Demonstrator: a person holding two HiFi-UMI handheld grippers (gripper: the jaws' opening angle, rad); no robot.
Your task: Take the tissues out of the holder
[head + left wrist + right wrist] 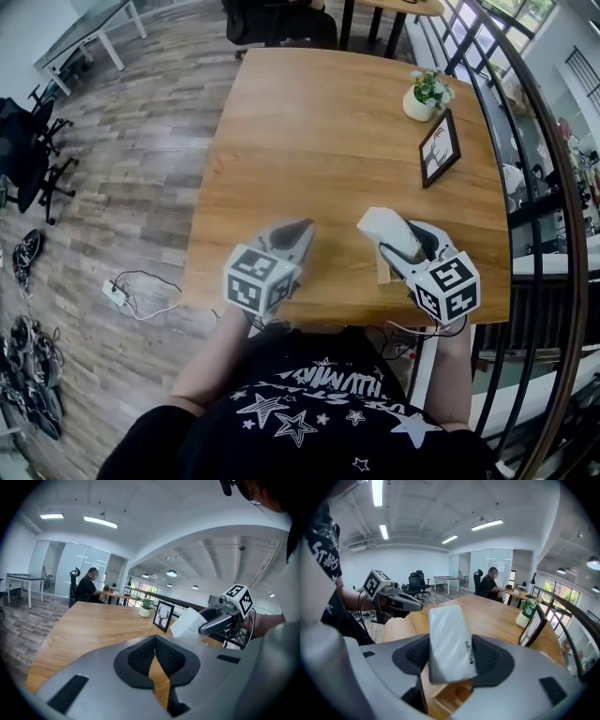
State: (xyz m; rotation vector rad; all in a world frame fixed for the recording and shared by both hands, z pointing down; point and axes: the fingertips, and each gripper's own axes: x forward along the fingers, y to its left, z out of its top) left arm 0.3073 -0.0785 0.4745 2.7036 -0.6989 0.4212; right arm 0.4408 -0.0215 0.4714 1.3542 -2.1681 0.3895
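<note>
We hold the tissue pack (448, 639) clamped in the right gripper (450, 654), just above the wooden holder (446, 698) on the table (328, 122). Our left gripper (155, 654) is closed, empty.

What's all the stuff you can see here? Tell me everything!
Table: one, brown wood, middle of the room.
Tissue pack: one, white, held up off the table.
Holder: one, light wood, on the table's near edge, under the pack.
Potted plant: one, green in a white pot, table's far right.
Picture frame: one, black, beside the plant.
Power strip: one, white, floor at left.
Left claw: one, grey, shut, empty.
Right claw: one, grey, shut on the tissue pack.
</note>
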